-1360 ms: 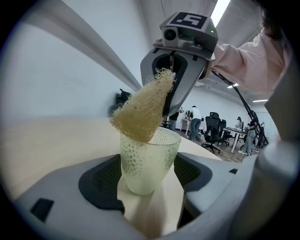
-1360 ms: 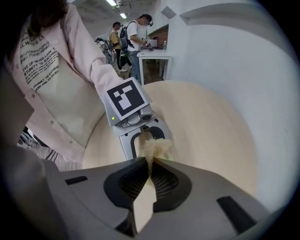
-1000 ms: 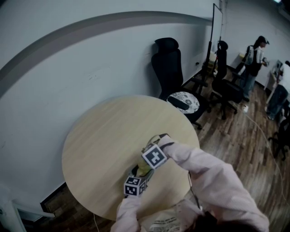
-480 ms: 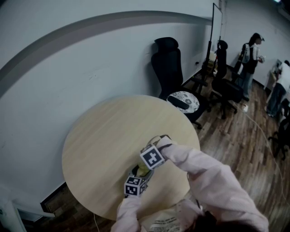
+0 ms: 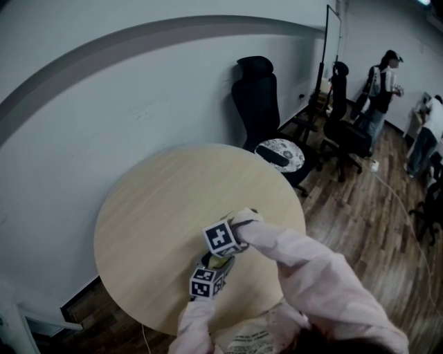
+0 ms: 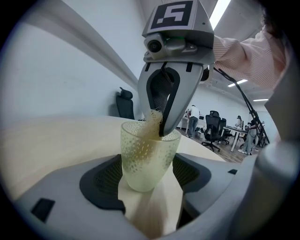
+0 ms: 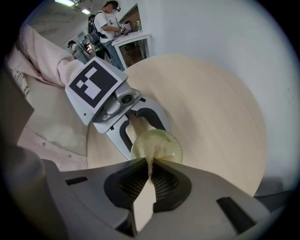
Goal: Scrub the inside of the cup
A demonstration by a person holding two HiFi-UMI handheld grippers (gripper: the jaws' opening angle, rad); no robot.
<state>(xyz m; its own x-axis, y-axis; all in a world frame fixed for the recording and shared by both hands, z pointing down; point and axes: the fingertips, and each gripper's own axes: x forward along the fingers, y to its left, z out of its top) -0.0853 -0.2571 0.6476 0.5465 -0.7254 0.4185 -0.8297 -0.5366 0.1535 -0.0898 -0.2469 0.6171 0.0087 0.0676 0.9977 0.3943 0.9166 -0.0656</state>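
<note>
You're clamping the cup [image 6: 140,157], at 5 o'clock on the table [image 5: 159,200], with the left gripper [image 6: 149,177], jaws wide; the right gripper [image 7: 149,169] is pinching the scrubber [image 6: 151,124] tight, so be pressing it against the wall

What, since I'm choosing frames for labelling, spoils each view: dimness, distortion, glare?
Head view: dim, fisheye bows the wall stripe. Left gripper view: dark round vignette, ceiling light blown out, cup sharp. Right gripper view: same vignette, table bulges.
</note>
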